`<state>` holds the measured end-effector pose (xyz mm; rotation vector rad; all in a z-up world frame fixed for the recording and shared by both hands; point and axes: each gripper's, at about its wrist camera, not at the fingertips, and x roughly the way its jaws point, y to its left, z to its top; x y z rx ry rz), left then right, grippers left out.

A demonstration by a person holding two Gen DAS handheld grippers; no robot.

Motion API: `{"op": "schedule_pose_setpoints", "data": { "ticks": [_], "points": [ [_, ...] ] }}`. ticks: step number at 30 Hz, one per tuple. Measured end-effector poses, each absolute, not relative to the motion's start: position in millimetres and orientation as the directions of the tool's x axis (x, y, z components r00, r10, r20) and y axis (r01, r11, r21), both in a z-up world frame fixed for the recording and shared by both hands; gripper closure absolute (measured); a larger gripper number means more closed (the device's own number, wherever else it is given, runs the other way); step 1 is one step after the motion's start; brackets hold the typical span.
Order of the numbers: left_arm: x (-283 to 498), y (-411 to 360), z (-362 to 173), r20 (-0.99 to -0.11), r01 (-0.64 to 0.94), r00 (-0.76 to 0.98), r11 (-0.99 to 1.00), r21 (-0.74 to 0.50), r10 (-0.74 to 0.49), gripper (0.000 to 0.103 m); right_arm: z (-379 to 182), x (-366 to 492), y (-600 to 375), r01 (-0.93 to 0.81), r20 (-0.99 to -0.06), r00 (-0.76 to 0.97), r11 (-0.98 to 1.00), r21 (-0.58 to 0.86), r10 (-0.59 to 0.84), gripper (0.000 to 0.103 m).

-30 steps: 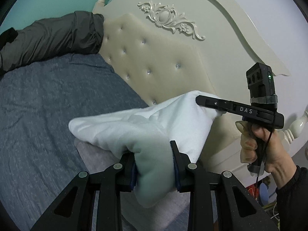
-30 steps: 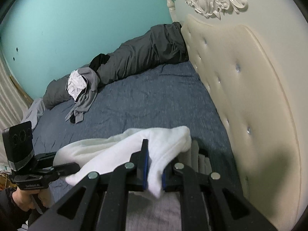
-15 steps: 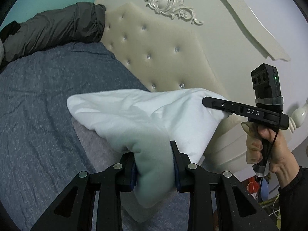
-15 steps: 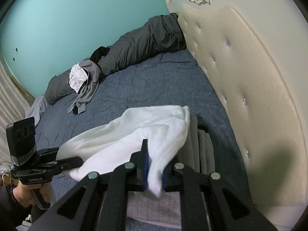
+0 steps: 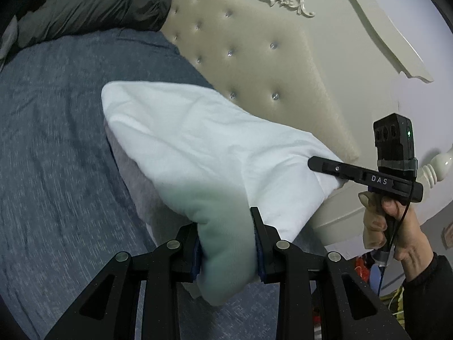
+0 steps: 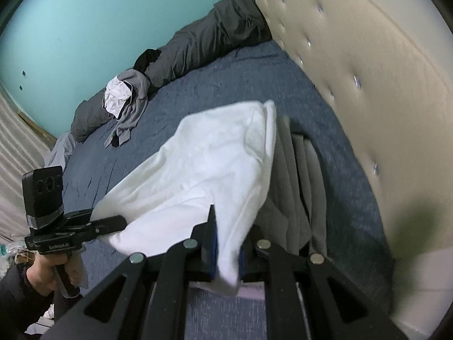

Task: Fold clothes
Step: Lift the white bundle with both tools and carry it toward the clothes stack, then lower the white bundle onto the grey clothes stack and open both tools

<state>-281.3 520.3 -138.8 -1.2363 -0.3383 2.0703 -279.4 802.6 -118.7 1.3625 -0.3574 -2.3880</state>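
Each view looks out along a handheld gripper's own two fingers, tilted down over the bed. The left wrist view sits just behind the left gripper [image 5: 226, 240], close above the blue bedspread [image 5: 56, 141], and faces the bed's head corner, with the tufted headboard [image 5: 254, 65] across its upper right. The right wrist view sits just behind the right gripper [image 6: 226, 249] and faces along the headboard edge toward the teal wall [image 6: 99, 28] at the far side. Both share the white garment [image 5: 198, 147] at close range, the dark grey bedding [image 5: 93, 5] along the far edge, and each other's gripper.
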Motion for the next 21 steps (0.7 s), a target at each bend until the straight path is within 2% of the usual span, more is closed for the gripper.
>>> {"op": "schedule_pose_setpoints", "data": {
  "ticks": [5, 8, 12, 16, 21],
  "points": [
    [-271, 516, -157, -0.676, -0.404, -0.275, -0.721, -0.563, 0.683, 0.07, -143, -269, 810, 0.16, -0.782, -0.436, -0.893, 0.42, -0.445, 0.093],
    [-264, 508, -167, -0.673, -0.384, -0.258, -0.712, -0.588, 0.694, 0.062, -160, -261, 815, 0.142, -0.786, -0.42, -0.889, 0.436, -0.453, 0.093],
    [-251, 489, -166, -0.668, -0.39, -0.256, -0.707, -0.59, 0.699, 0.061, -169, -252, 829, 0.109, -0.79, -0.428, -0.893, 0.436, -0.438, 0.092],
    [-247, 465, -143, -0.674, -0.409, -0.347, -0.752, -0.517, 0.652, 0.061, -162, -247, 847, 0.057, -0.786, -0.475, -0.905, 0.421, -0.396, 0.092],
    [-261, 472, -110, -0.659, -0.46, -0.425, -0.775, -0.434, 0.621, 0.06, -128, -246, 851, 0.052, -0.707, -0.603, -0.902, 0.428, -0.37, 0.092]
  ]
}}
